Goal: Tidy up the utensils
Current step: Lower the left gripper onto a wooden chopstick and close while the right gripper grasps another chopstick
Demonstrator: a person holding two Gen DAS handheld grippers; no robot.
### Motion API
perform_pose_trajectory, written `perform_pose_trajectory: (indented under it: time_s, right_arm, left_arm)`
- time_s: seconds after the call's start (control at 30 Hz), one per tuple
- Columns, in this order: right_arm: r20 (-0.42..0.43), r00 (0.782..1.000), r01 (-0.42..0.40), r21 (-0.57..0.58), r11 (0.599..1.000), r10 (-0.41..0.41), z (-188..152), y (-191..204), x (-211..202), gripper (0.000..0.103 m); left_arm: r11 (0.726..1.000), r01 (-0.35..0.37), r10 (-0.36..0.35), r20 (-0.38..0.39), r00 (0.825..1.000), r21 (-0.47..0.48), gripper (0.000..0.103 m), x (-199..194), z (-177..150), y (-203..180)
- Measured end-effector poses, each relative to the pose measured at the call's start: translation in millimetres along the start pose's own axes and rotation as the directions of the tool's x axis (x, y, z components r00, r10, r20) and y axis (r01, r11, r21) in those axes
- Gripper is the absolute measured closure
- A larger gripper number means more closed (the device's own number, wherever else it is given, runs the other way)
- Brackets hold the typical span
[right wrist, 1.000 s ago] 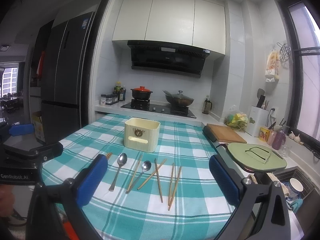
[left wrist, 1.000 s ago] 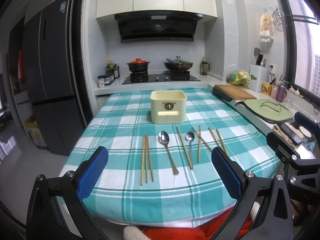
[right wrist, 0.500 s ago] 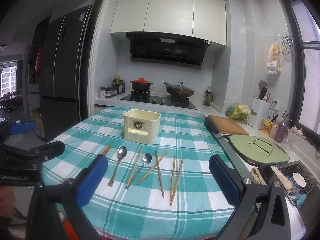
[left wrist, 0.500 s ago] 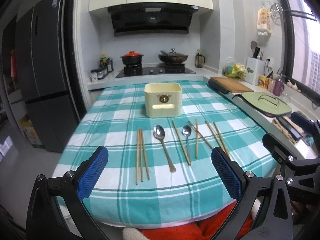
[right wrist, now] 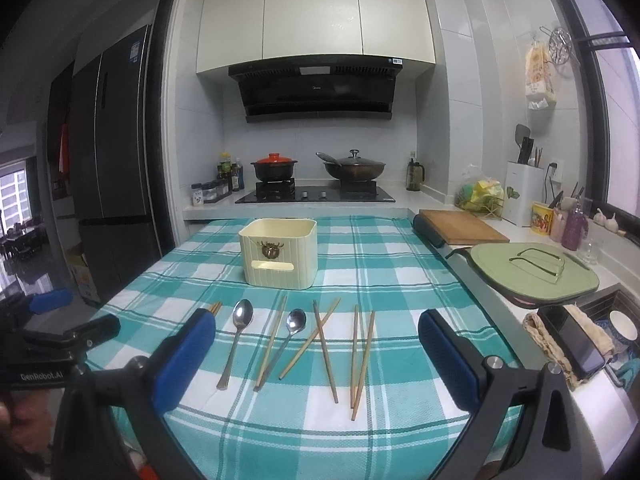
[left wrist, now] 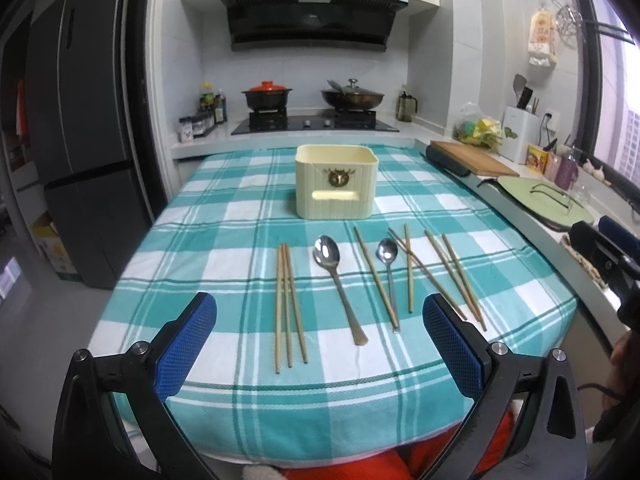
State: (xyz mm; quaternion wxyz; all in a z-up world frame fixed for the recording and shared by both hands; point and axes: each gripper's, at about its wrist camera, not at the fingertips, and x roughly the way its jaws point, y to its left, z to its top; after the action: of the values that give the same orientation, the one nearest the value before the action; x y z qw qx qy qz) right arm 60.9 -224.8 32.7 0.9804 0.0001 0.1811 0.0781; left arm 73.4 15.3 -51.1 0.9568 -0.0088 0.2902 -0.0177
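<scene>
A cream utensil holder stands on the teal checked tablecloth. In front of it lie a group of three wooden chopsticks, a large spoon, a small spoon and several more chopsticks. My left gripper is open and empty above the table's near edge. My right gripper is open and empty, also near the front edge, to the right of the left one.
A counter runs along the table's right side with a cutting board, a green lid and a dish rack. A stove with a red pot and a wok is behind. A fridge stands on the left.
Both grippers have moved forward and lower towards the table, so the utensils look larger and nearer. Both stay open.
</scene>
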Motion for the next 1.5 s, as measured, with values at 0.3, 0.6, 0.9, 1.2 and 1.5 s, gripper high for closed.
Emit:
perform_pose_trajectory:
  time_s: [0.3, 0.6, 0.9, 1.2, 1.5]
  right_arm:
    - [-0.002, 1.000, -0.014, 0.021, 1.000, 0.014, -1.3, -16.9, 36.8, 0.000]
    - [-0.095, 0.995, -0.017, 0.134, 0.991, 0.030, -16.3, -59.7, 83.8, 0.000]
    - [-0.235, 0.971, 0.044, 0.017, 0.999, -0.039, -35.3, -54.5, 121.9, 0.000]
    - [-0.290, 0.955, 0.071, 0.025, 0.997, -0.061, -37.2, -61.2, 146.4, 0.000]
    - [-0.346, 0.936, 0.081, 0.011, 0.997, -0.072, -39.9, -74.4, 174.6, 0.000]
  left_arm:
    - [0.993, -0.078, 0.067, -0.117, 0.991, -0.093, 0.000, 61.0, -0.3, 49.9]
    - [0.988, -0.110, 0.082, -0.232, 0.969, -0.111, 0.000, 130.5, -3.9, 78.5]
    - [0.988, -0.151, 0.132, -0.311, 0.941, -0.038, 0.000, 203.8, -9.0, 84.1]
    - [0.984, -0.177, 0.156, -0.378, 0.913, -0.022, 0.000, 242.1, -16.2, 90.7]
    - [0.991, -0.132, 0.108, -0.420, 0.901, -0.029, 0.000, 253.8, -16.6, 98.2]
